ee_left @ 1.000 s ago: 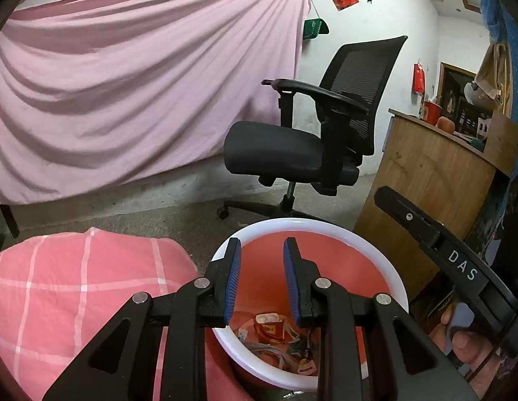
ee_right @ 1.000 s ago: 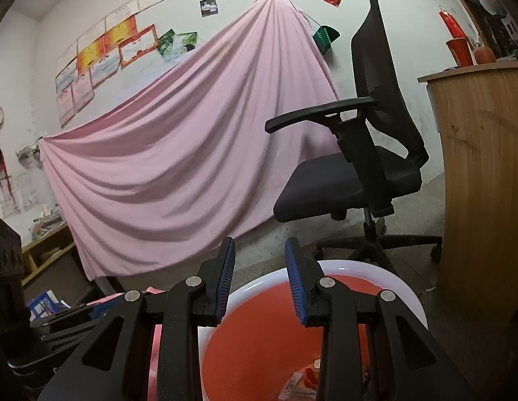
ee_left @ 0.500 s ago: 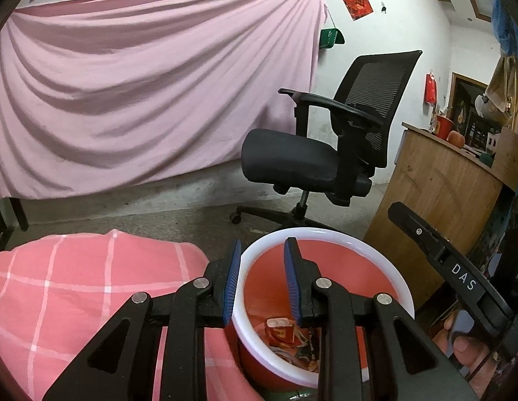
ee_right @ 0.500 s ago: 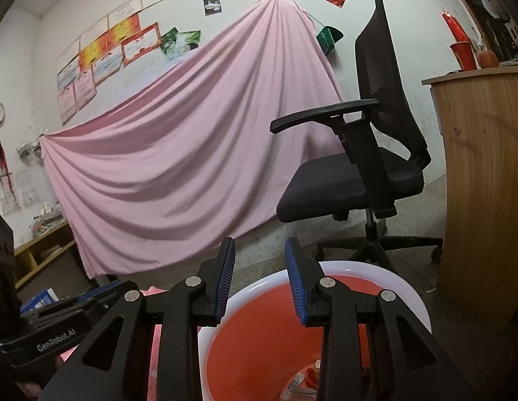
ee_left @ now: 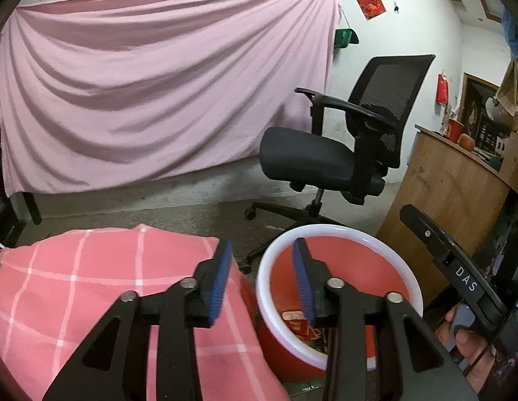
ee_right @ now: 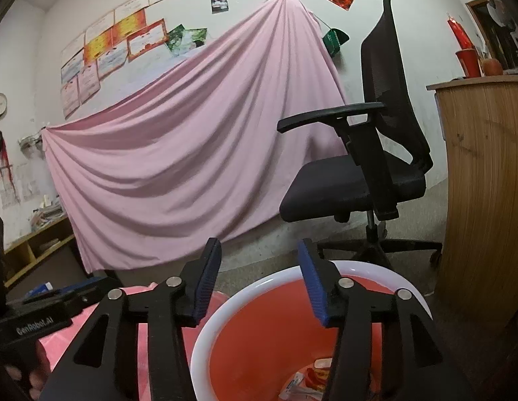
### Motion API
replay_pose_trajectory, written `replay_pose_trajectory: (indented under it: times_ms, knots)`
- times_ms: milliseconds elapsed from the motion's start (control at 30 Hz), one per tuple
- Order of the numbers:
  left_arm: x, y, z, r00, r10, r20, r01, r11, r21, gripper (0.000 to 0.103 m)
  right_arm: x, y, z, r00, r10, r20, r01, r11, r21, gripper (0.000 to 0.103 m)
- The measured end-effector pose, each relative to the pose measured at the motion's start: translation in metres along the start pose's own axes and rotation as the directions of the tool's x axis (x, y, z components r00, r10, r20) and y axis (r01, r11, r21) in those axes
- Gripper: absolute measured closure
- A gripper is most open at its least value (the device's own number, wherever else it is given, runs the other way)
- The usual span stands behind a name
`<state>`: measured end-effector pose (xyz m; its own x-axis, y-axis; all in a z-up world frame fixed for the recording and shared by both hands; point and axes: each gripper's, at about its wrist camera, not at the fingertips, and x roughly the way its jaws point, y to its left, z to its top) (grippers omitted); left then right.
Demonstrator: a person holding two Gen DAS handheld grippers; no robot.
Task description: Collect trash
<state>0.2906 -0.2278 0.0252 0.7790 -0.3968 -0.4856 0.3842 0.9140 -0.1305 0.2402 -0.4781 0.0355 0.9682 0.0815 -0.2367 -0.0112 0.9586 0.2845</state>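
A red bin with a white rim (ee_left: 339, 230) stands on the floor beside a table under a pink checked cloth (ee_left: 75, 284). Wrappers and other trash (ee_left: 299, 325) lie at its bottom; the trash also shows in the right wrist view (ee_right: 320, 371). My left gripper (ee_left: 262, 277) is open and empty, held above the bin's left rim and the cloth edge. My right gripper (ee_right: 259, 280) is open and empty above the bin (ee_right: 225, 304). The right gripper's body (ee_left: 459, 274) shows at the right of the left wrist view.
A black office chair (ee_left: 345, 147) stands just behind the bin. A wooden counter (ee_left: 452, 187) is at the right. A pink sheet (ee_left: 151, 100) hangs on the back wall. Low shelves (ee_right: 38, 247) stand at far left.
Both grippers have opened wider. The left gripper has shifted left, from over the bin's middle to its left rim and the cloth.
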Motion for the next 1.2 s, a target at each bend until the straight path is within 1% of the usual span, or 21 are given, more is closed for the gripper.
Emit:
replay_pose_trajectory:
  times_ms: [33,67,100,133,167,233,300,333,433,467,500,667,800,867,900,967,1200]
  knots:
    - [-0.003,0.003,0.0,1.0,0.006,0.004,-0.006,1.0,-0.005,0.063,-0.001,0.001,0.0,1.0,-0.008,0.002,0.008,1.0,0.0,0.048]
    - [-0.007,0.005,0.0,1.0,0.012,0.008,-0.012,1.0,-0.009,0.06,-0.001,0.002,0.001,1.0,-0.013,0.005,0.013,1.0,0.001,0.038]
    - [-0.01,0.007,0.0,1.0,0.017,0.009,-0.017,1.0,-0.012,0.059,-0.003,0.003,0.001,1.0,-0.016,0.012,0.016,1.0,0.003,0.032]
    - [-0.013,0.01,-0.001,1.0,0.025,0.009,-0.025,1.0,-0.015,0.054,-0.004,0.004,0.0,1.0,-0.018,0.018,0.018,1.0,0.003,0.025]
    - [-0.016,0.012,-0.002,0.999,0.034,0.008,-0.033,0.999,-0.019,0.05,-0.006,0.005,0.001,0.999,-0.022,0.025,0.022,1.0,0.003,0.024]
    - [-0.022,0.017,-0.004,0.999,0.038,0.009,-0.038,0.999,-0.027,0.046,-0.009,0.008,0.001,0.999,-0.028,0.03,0.028,1.0,-0.005,0.022]
    - [-0.028,0.022,-0.007,0.999,0.042,0.006,-0.041,0.999,-0.034,0.045,-0.011,0.01,0.001,0.999,-0.04,0.034,0.041,0.999,-0.009,0.015]
    - [-0.031,0.024,-0.008,0.999,0.046,0.003,-0.046,0.998,-0.036,0.041,-0.012,0.01,0.0,0.999,-0.043,0.034,0.043,0.999,-0.007,0.012]
    - [-0.041,0.032,-0.013,0.998,0.061,0.01,-0.06,0.997,-0.052,0.023,-0.019,0.011,-0.003,0.999,-0.045,0.028,0.045,0.999,0.003,0.007]
    - [-0.046,0.035,-0.015,0.998,0.065,0.022,-0.064,0.996,-0.06,0.022,-0.021,0.012,-0.004,0.998,-0.047,0.032,0.047,0.999,0.004,0.003]
    - [-0.049,0.038,-0.017,0.997,0.068,0.028,-0.066,0.996,-0.067,0.022,-0.024,0.012,-0.005,0.998,-0.051,0.039,0.05,0.999,0.006,0.0]
    - [-0.063,0.052,-0.025,0.995,0.1,0.022,-0.096,0.989,-0.115,0.021,-0.033,0.016,-0.012,0.998,-0.057,0.028,0.057,0.998,-0.001,0.0]
    - [-0.079,0.06,-0.033,0.99,0.139,0.038,-0.132,0.982,-0.135,0.02,-0.042,0.022,-0.018,0.998,-0.052,0.03,0.052,0.999,-0.007,0.0]
    - [-0.088,0.063,-0.038,0.987,0.152,0.053,-0.143,0.98,-0.139,0.009,-0.049,0.029,-0.021,0.998,-0.046,0.042,0.047,0.999,-0.023,0.0]
    - [-0.092,0.065,-0.04,0.985,0.16,0.064,-0.15,0.979,-0.14,0.008,-0.052,0.032,-0.023,0.998,-0.043,0.046,0.045,0.998,-0.031,0.0]
    - [-0.102,0.066,-0.045,0.981,0.173,0.092,-0.16,0.978,-0.135,0.007,-0.057,0.038,-0.027,0.998,-0.04,0.055,0.043,0.998,-0.047,0.0]
    - [-0.121,0.067,-0.058,0.972,0.2,0.123,-0.186,0.976,-0.116,0.007,-0.074,0.056,-0.037,0.996,-0.04,0.084,0.047,0.995,-0.085,0.0]
